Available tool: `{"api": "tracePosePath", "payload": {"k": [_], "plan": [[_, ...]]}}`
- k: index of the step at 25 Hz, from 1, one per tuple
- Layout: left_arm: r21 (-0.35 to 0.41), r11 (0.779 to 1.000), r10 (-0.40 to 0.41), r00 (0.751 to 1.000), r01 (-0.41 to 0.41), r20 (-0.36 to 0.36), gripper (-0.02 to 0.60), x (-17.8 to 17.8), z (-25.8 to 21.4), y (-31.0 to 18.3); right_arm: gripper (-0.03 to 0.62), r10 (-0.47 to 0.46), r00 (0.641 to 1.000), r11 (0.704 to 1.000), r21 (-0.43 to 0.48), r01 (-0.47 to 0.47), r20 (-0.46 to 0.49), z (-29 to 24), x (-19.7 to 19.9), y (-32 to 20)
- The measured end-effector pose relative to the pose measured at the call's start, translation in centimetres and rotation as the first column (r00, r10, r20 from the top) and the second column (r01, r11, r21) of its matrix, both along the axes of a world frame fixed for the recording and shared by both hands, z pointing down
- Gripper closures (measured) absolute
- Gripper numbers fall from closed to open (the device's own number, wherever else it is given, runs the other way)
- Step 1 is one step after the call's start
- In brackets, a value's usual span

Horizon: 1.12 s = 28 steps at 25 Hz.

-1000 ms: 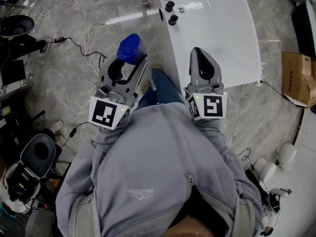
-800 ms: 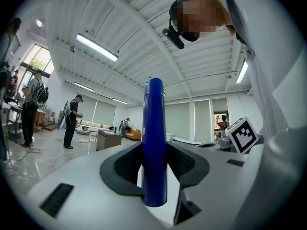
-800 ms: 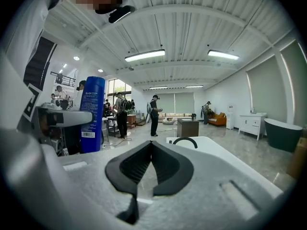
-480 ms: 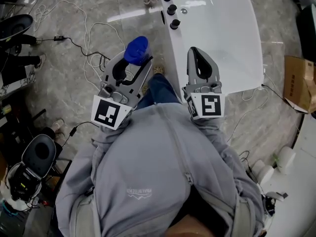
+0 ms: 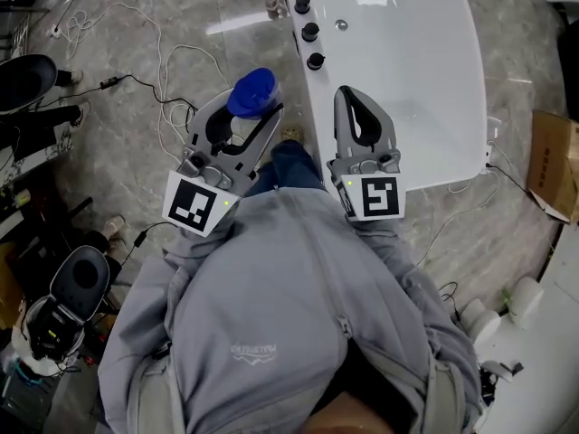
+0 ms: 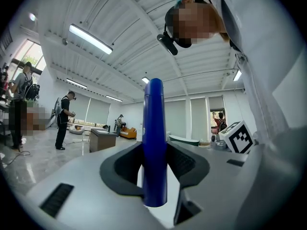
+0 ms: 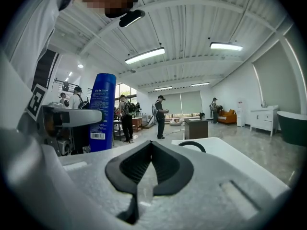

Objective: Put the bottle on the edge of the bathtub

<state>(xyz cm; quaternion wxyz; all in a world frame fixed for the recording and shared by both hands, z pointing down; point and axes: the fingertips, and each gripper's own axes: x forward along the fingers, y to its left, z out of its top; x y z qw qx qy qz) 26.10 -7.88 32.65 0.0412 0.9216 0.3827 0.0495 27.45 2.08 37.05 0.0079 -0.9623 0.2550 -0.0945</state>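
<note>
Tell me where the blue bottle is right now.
The blue bottle is left of centre in the head view, clamped in the left hand-held gripper over the floor, just left of the white bathtub.

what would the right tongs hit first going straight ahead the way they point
The way looks free: the shut right tongs point roughly level above the white bathtub, with nothing close ahead, though depth is hard to judge.
</note>
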Motion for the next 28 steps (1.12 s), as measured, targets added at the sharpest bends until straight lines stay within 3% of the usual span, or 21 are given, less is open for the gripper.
{"api": "tracePosePath", "payload": {"k": [4, 12, 23, 28], "plan": [[-0.031, 0.999, -0.007, 0.999, 0.008, 0.033, 0.428, 2.3, 0.9, 1.1, 0.591, 0.017, 1.0, 0.999, 0.027, -0.017, 0.007, 0.6, 1.7, 1.1], [-0.009, 1.0, 0.029, 0.999, -0.029, 0.033, 0.428, 4.3, 2.6, 3.0, 0.591, 0.023, 1.0, 1.0, 0.01, -0.023, 0.019, 2.0, 3.0, 2.4], [0.038, 0.981, 0.186, 0.981, -0.188, 0.061, 0.428, 5.0, 8.5, 5.6, 0.591, 0.084, 0.995, 0.996, -0.015, -0.083, 0.046, 5.5, 3.0, 3.5], [0.049, 0.967, 0.25, 0.968, -0.252, 0.034, 0.428, 5.4, 11.7, 6.5, 0.592, 0.081, 0.994, 0.996, -0.027, -0.08, 0.067, 8.8, 2.5, 2.9]]}}
